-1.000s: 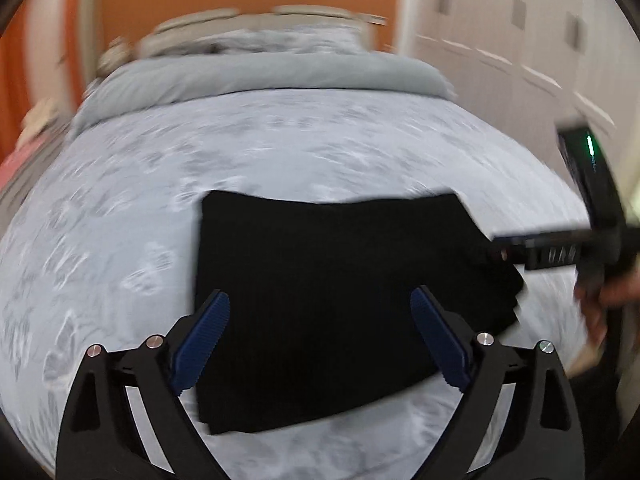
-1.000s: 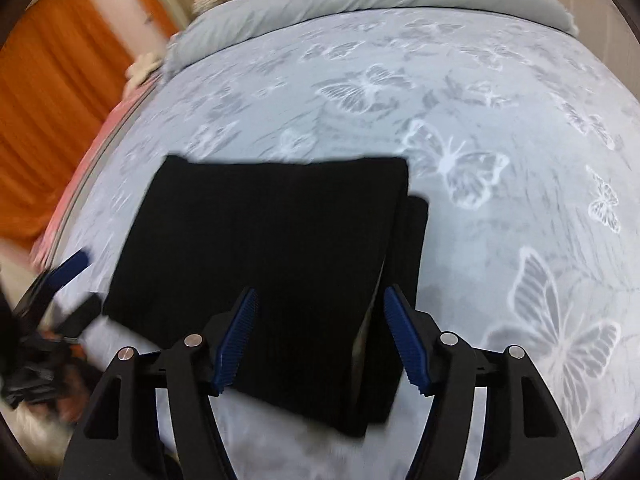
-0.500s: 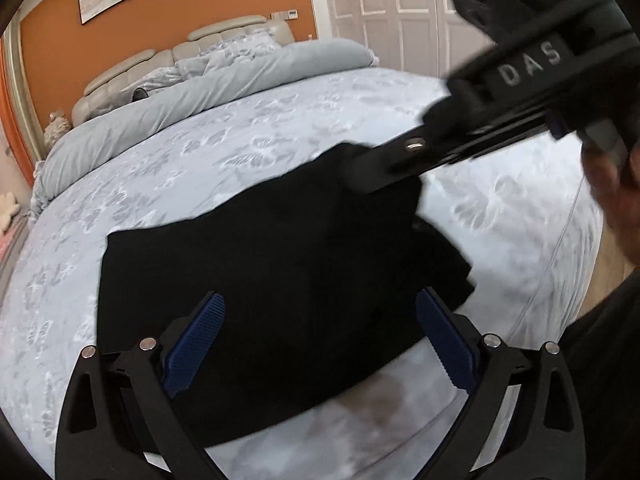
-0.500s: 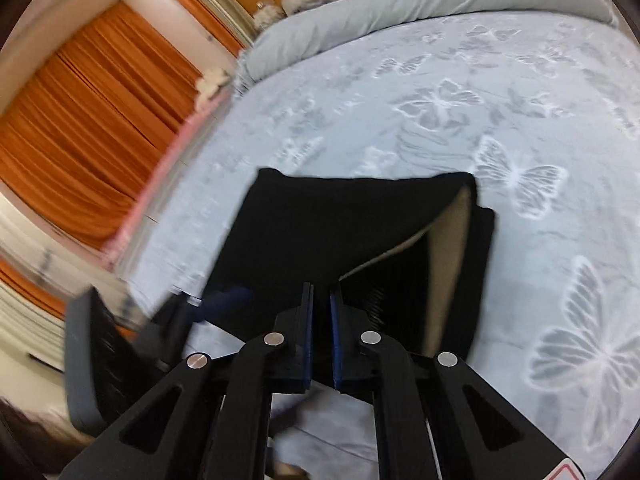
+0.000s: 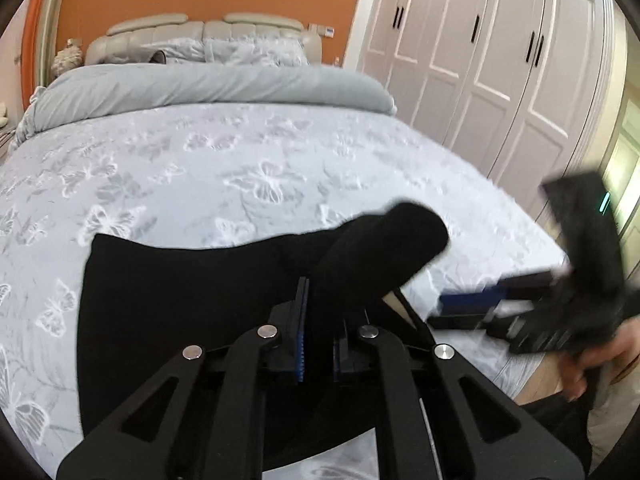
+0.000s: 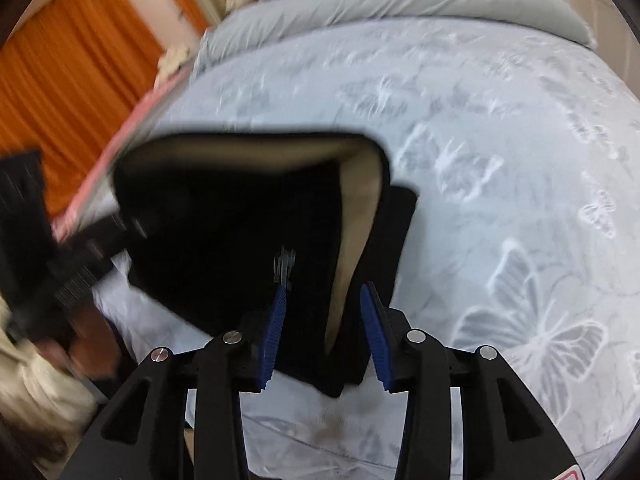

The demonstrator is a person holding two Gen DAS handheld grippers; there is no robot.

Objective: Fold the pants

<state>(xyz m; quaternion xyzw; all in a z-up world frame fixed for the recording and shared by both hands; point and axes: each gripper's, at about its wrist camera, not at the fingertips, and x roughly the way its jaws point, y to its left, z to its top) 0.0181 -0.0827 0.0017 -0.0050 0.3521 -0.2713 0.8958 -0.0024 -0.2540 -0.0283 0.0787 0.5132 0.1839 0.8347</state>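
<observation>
The black pants (image 5: 168,300) lie folded on the bed near its front edge. My left gripper (image 5: 320,336) is shut on a bunched fold of the pants and lifts it, so the cloth stands up in a roll (image 5: 384,248). In the right wrist view the pants (image 6: 224,232) are raised, with their cream lining (image 6: 360,216) showing. My right gripper (image 6: 324,320) is open, its blue pads on either side of the pants' near edge. The right gripper also shows blurred at the right of the left wrist view (image 5: 480,304).
The bed (image 5: 240,160) has a pale blue butterfly cover, a grey duvet (image 5: 200,84) and a headboard at the far end. White wardrobe doors (image 5: 500,60) stand to the right. Orange curtains (image 6: 72,60) hang to the left.
My left gripper has shut on the pants and lifted a fold. My right gripper, shut half a second ago, has opened. The top layer is raised more.
</observation>
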